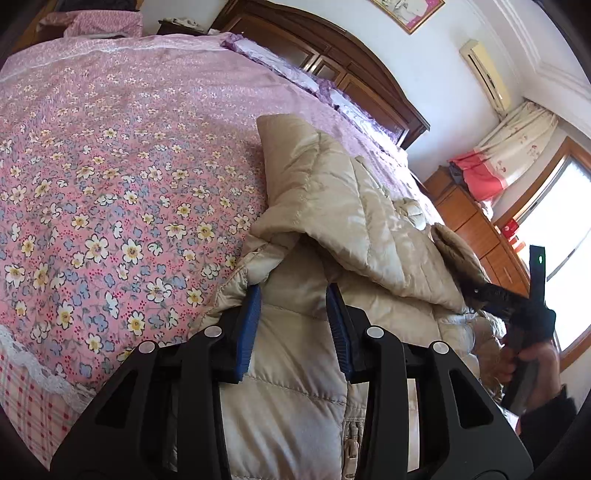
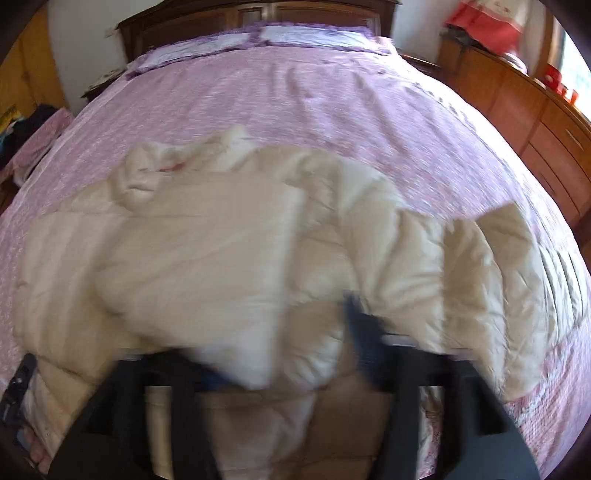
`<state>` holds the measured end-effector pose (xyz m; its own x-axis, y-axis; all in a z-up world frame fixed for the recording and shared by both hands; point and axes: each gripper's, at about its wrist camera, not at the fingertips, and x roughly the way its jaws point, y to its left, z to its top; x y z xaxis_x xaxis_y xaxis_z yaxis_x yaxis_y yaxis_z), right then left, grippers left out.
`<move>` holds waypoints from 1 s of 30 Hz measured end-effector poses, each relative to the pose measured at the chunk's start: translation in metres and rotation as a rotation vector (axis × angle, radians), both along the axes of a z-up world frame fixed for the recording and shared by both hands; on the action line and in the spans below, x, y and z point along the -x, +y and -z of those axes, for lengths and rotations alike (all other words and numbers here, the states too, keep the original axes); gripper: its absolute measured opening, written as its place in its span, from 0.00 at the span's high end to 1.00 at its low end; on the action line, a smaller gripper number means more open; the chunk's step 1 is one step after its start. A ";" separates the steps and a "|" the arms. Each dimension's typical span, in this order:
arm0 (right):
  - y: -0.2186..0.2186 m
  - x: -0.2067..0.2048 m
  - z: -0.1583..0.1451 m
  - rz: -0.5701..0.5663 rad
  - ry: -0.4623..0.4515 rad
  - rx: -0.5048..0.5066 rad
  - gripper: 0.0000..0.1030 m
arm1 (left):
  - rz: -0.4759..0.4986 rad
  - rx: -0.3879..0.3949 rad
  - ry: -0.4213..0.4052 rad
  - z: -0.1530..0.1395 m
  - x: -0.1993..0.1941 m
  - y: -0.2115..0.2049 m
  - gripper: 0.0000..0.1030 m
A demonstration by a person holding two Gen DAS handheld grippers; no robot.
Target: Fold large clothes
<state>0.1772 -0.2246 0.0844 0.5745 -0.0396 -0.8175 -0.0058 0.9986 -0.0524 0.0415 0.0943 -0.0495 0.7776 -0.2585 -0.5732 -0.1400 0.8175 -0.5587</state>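
Observation:
A beige quilted down jacket (image 1: 332, 206) lies on a bed with a pink floral cover (image 1: 110, 166). In the left wrist view my left gripper (image 1: 294, 295) stands at the jacket's near edge, its blue pads (image 1: 253, 314) pressed on a thick fold of the fabric beside the zipper. A sleeve is folded across the jacket's body. In the blurred right wrist view, my right gripper (image 2: 286, 343) hangs over the jacket (image 2: 221, 240) with its jaws wide apart. A loose fold lies over the left finger. The left view shows the right gripper (image 1: 480, 291) in a hand at the jacket's far side.
A dark wooden headboard (image 2: 258, 14) and lilac pillows (image 2: 258, 37) close the far end of the bed. A wooden dresser (image 2: 535, 122) runs along the right side under a window. Clothes are piled at the left (image 2: 29, 136).

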 end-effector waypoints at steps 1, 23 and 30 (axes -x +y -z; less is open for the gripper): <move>-0.004 0.005 0.000 -0.006 -0.024 -0.009 0.20 | 0.000 -0.002 0.001 0.000 -0.001 0.000 0.64; -0.163 0.060 -0.019 0.284 -0.142 -0.195 0.09 | 0.007 -0.033 0.034 -0.004 -0.012 -0.012 0.64; -0.158 0.109 -0.016 0.222 -0.050 -0.282 0.09 | 0.001 -0.212 0.128 -0.033 -0.013 -0.029 0.58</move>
